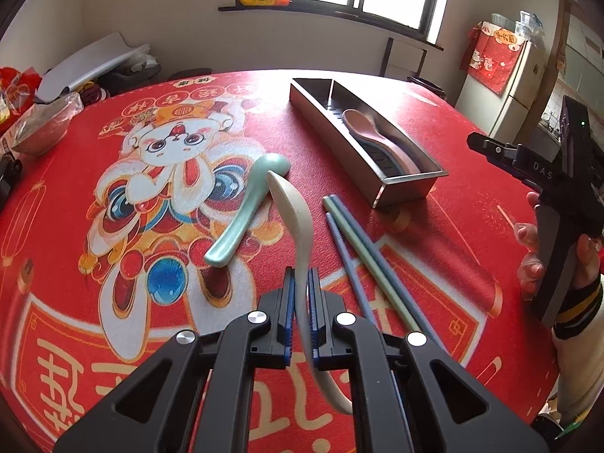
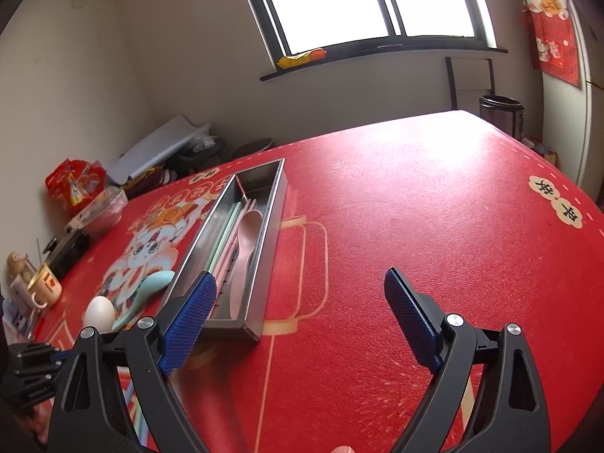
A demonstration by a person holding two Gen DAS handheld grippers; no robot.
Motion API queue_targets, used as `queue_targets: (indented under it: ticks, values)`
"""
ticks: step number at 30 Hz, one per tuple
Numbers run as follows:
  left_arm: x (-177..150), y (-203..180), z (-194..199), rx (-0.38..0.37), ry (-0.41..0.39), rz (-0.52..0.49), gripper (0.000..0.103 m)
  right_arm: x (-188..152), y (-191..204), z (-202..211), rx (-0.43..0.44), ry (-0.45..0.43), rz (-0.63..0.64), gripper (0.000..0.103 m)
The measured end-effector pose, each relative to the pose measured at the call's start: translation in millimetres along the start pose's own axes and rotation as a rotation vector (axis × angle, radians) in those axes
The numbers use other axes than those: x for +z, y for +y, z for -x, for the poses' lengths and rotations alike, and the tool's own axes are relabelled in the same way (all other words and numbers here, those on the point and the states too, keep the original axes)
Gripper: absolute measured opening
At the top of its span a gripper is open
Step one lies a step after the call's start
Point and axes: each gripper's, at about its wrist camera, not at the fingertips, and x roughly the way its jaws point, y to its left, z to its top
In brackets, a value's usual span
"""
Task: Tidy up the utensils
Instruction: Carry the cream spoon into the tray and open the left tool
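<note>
My left gripper is shut on the handle of a cream spoon and holds it above the red tablecloth; its bowl also shows in the right wrist view. A teal spoon lies left of it, also in the right wrist view. Blue and green chopsticks lie to the right. A steel utensil tray farther right holds a pink spoon and chopsticks. My right gripper is open and empty, just right of the tray's near end.
The red printed tablecloth covers the table. A bowl in plastic wrap, a red snack bag, a mug and small items stand along the left edge. A chair and bin stand behind the table.
</note>
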Motion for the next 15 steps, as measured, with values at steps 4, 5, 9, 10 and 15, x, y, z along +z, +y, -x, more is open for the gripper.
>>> queue_targets:
  ticks: [4, 5, 9, 10, 15]
  values:
    - [24.2, -20.8, -6.0, -0.032, -0.007, -0.027, 0.007, 1.2, -5.9, 0.5, -0.005, -0.002, -0.028, 0.087]
    - [31.7, -27.2, -8.8, -0.042, -0.008, -0.033, 0.007, 1.4, -8.3, 0.7, -0.007, -0.001, -0.037, 0.087]
    - [66.3, -56.8, -29.6, -0.085, 0.008, -0.064, 0.007, 2.0, -15.5, 0.2, -0.012, 0.004, -0.07, 0.087]
    - [75.2, -63.5, -37.5, -0.092, 0.019, -0.067, 0.007, 2.2, -17.2, -0.1, -0.011, 0.007, -0.076, 0.087]
    - [116.3, -81.5, -81.0, -0.104, 0.086, -0.029, 0.007, 2.3, -25.9, -3.8, 0.01, 0.023, -0.117, 0.087]
